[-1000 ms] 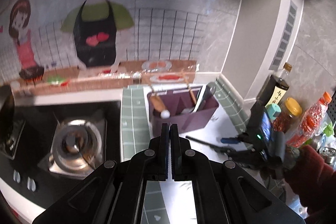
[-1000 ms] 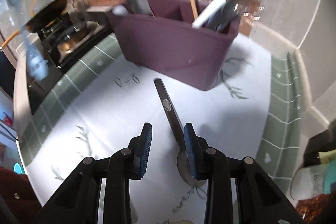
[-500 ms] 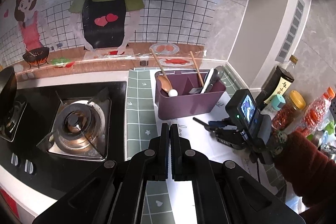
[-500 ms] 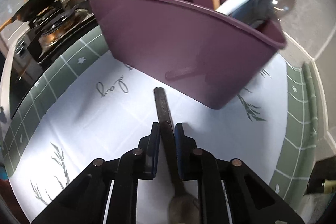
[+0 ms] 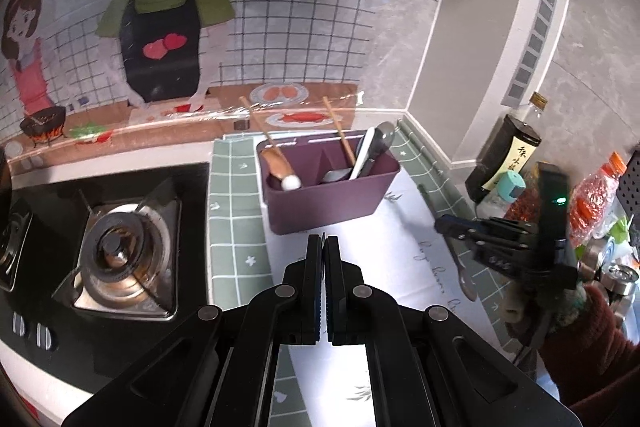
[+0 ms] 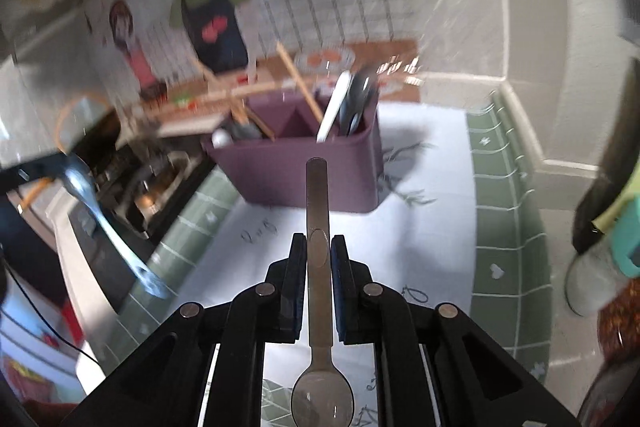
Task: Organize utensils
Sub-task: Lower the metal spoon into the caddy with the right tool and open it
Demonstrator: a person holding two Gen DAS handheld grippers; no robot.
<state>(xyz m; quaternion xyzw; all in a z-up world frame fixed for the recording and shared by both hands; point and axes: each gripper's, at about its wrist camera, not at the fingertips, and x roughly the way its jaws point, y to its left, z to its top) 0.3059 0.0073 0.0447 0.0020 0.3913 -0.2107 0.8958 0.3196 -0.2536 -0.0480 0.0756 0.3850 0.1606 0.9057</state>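
My right gripper (image 6: 319, 251) is shut on a metal spoon (image 6: 318, 211), gripping its handle, with the bowl toward the camera and the handle end pointing at the purple utensil caddy (image 6: 304, 175). The spoon is lifted above the white mat. In the left wrist view the right gripper (image 5: 442, 227) holds the spoon (image 5: 460, 267) to the right of the caddy (image 5: 332, 195). The caddy holds chopsticks, a white spoon, dark utensils and a wooden-handled tool. My left gripper (image 5: 324, 251) is shut and empty, above the mat in front of the caddy.
A gas hob (image 5: 116, 247) lies left of the caddy. Bottles and jars (image 5: 508, 163) stand along the right wall. A white mat (image 5: 384, 251) with green tiled border covers the counter. A blurred blue object (image 6: 104, 223) shows at the left in the right wrist view.
My right gripper closed on the spoon handle, then lifted the spoon off the mat and drew back from the caddy. My left gripper stayed shut and rose, tilting down toward the counter.
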